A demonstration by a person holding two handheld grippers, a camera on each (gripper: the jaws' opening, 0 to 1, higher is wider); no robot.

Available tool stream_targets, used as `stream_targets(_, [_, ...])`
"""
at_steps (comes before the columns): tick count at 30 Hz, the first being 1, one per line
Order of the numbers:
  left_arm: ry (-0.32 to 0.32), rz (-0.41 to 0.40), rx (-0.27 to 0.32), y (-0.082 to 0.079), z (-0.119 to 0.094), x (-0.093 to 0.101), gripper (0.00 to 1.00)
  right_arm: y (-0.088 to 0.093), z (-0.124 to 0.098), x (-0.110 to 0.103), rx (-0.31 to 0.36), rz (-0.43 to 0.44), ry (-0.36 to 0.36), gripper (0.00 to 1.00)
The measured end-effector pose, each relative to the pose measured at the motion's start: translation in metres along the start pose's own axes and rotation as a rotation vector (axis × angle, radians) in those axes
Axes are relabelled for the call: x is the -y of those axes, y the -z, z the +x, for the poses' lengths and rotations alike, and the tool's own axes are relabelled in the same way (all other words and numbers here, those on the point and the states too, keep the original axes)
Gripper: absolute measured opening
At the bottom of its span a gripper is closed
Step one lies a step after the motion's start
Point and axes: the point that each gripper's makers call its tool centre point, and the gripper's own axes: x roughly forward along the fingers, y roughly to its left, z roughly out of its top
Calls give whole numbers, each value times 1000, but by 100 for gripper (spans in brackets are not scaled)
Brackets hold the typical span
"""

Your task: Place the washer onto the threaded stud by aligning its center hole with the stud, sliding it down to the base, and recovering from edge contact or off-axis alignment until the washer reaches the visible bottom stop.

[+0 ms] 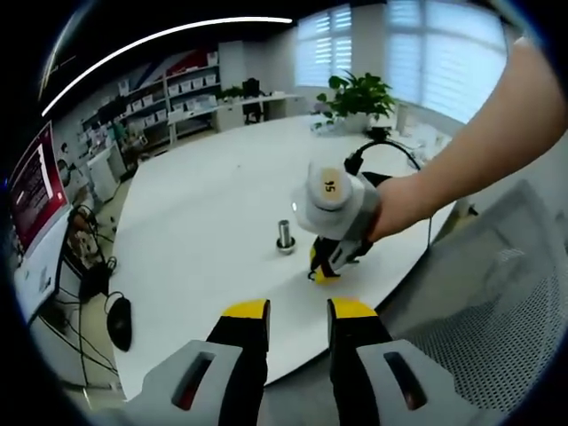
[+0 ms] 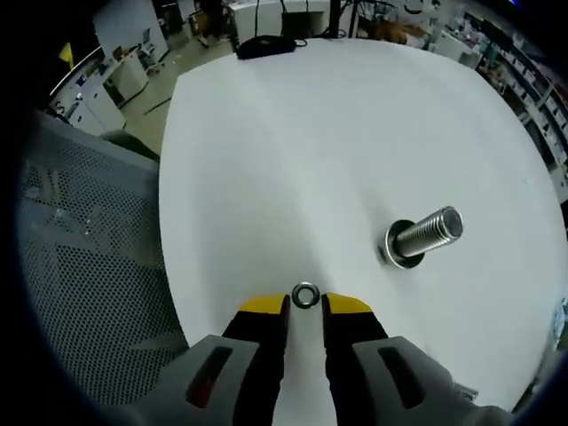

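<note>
The right tool, jaws apart, is straddling the small, thin steel washer lying flat on the white desk, so I reckon it's light, stiff, slippery and best pinched by its rim.

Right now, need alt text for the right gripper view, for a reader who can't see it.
The right gripper, seen from above its yellow-tipped jaws, has a small metal washer lying flat on the white table between its tips. The threaded stud stands on its base, apart from the washer, to the right. A grey mesh chair sits at the table's left edge.
</note>
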Motion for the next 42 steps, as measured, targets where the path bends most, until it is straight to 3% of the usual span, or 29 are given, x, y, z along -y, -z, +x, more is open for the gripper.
stream_targets(6, [7, 7, 1, -1, 1, 1, 23, -3, 2, -1, -58, -82, -14, 16])
stream_targets(20, [20, 19, -10, 1, 1, 4, 23, -5, 4, -4, -218, -159, 2, 15])
stream_targets(25, [26, 17, -10, 1, 2, 5, 23, -4, 3, -2, -191, -158, 6, 14])
stream_targets(34, [27, 10, 4, -2, 0, 4, 23, -4, 2, -1, -89, -65, 11, 13])
stream_targets(42, [38, 3, 30, -6, -1, 6, 23, 0, -12, -2, -24, 83, 3, 13])
